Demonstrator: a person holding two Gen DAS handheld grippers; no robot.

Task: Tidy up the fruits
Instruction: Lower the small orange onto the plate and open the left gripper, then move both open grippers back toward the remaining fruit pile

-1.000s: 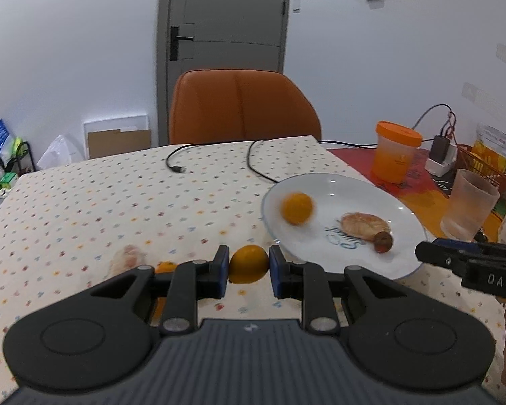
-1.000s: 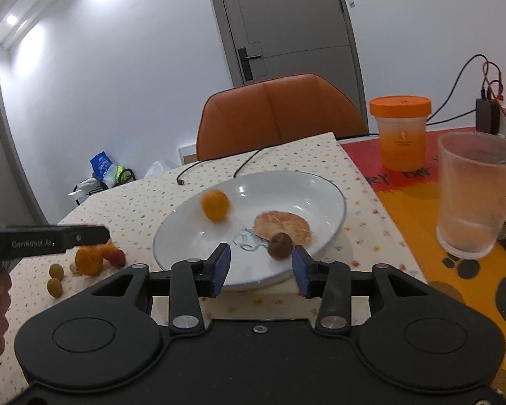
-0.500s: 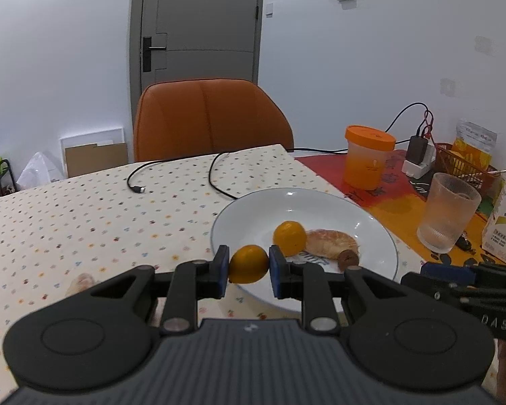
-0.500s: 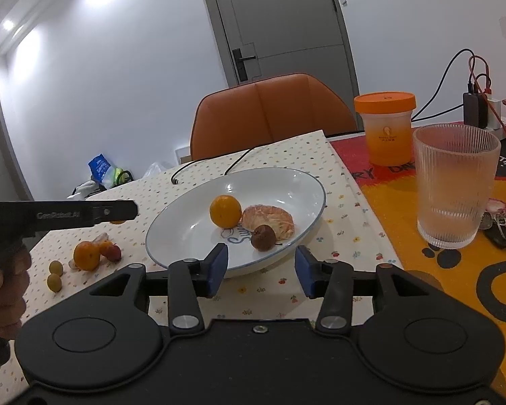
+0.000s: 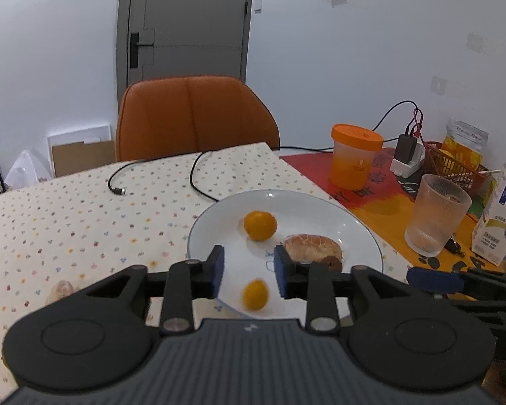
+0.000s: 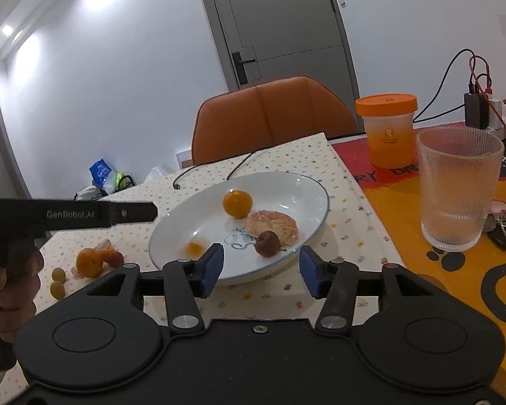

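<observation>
Now the spotted table (image 5: 67, 209) carries the white plate (image 5: 320, 209), which sits at about one o'clock from the left gripper (image 5: 249, 271) and straight ahead at twelve from the right gripper (image 6: 261, 266). Half a second ago the left gripper was clamped on a small orange fruit; its jaws now stand apart with nothing between them, and that small orange fruit (image 5: 254, 294) shows blurred just below the gap, over the near rim of the plate, apparently dropping or rolling in. In the right wrist view the same fruit is a blur at nine o'clock on the plate floor. The right gripper is spread wide and carries nothing. Already on the plate are a peeled citrus (image 5: 312, 247) at centre, a whole mandarin (image 5: 260, 225) at its eleven o'clock, and a dark brown fruit (image 6: 267, 243) touching the peeled one at six. So one more piece counts as delivered, I judge, once it settles. Left on the cloth, at nine o'clock from the plate, are another mandarin (image 6: 89, 263), a red fruit (image 6: 116, 258) and two small green fruits (image 6: 57, 281).
</observation>
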